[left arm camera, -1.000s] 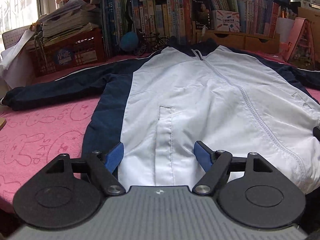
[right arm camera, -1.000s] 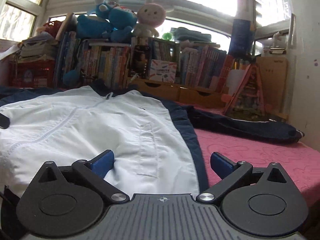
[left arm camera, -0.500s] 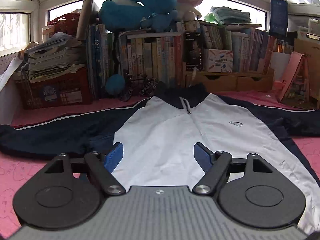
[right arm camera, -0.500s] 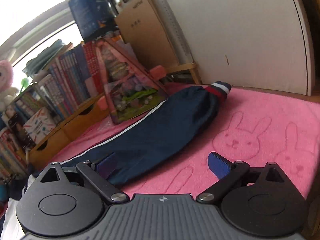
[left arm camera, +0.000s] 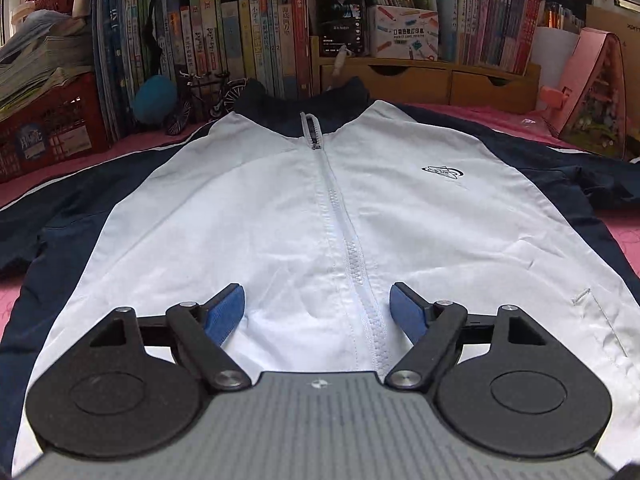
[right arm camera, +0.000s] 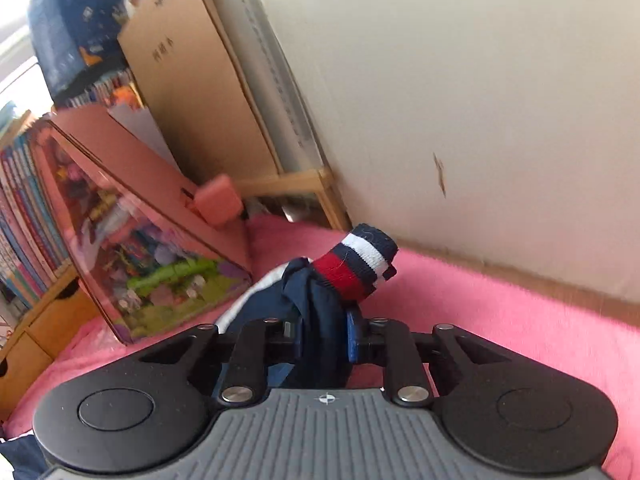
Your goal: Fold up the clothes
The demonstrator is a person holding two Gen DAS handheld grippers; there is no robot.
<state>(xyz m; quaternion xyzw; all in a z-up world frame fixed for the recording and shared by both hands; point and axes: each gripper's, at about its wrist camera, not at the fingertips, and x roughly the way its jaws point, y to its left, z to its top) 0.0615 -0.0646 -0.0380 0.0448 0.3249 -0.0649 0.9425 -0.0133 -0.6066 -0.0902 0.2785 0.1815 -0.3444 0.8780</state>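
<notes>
Both tongs are in view, each from its own wrist camera. We see the left tongs (left arm camera: 317, 307) with the jaws spread wide and opening; the blue pads (left arm camera: 224, 312) stand apart over the white front of the jacket (left arm camera: 280, 216) and press on nothing. The zipper (left arm camera: 352, 256) runs up between the pads, nearer the right-hand one, toward the dark collar.

We see the right tongs (right arm camera: 323, 336) with the jaws closing on the navy sleeve (right arm camera: 320, 320). The sleeve cloth is bunched between the pads and lifted off the surface. The striped cuff (right arm camera: 356, 266), with red, white and navy bands, sticks out just beyond the fingertips.

The jacket lies flat, front side up, on the pink table cover (left arm camera: 80, 152), which carries a bunny pattern. The white body panel sits in the middle, with navy side panels and navy sleeves stretching out to both sides. A small logo (left arm camera: 442, 171) marks the chest on the right-hand side of the left wrist view.

Behind the collar, a row of books (left arm camera: 224, 36) stands upright along the back edge. A red crate (left arm camera: 44, 128) holding stacked papers sits at the left. A pink triangular toy box (right arm camera: 136, 232) stands near the held sleeve, and a cardboard box (right arm camera: 192, 92) leans against the wall (right arm camera: 480, 100) behind it.
</notes>
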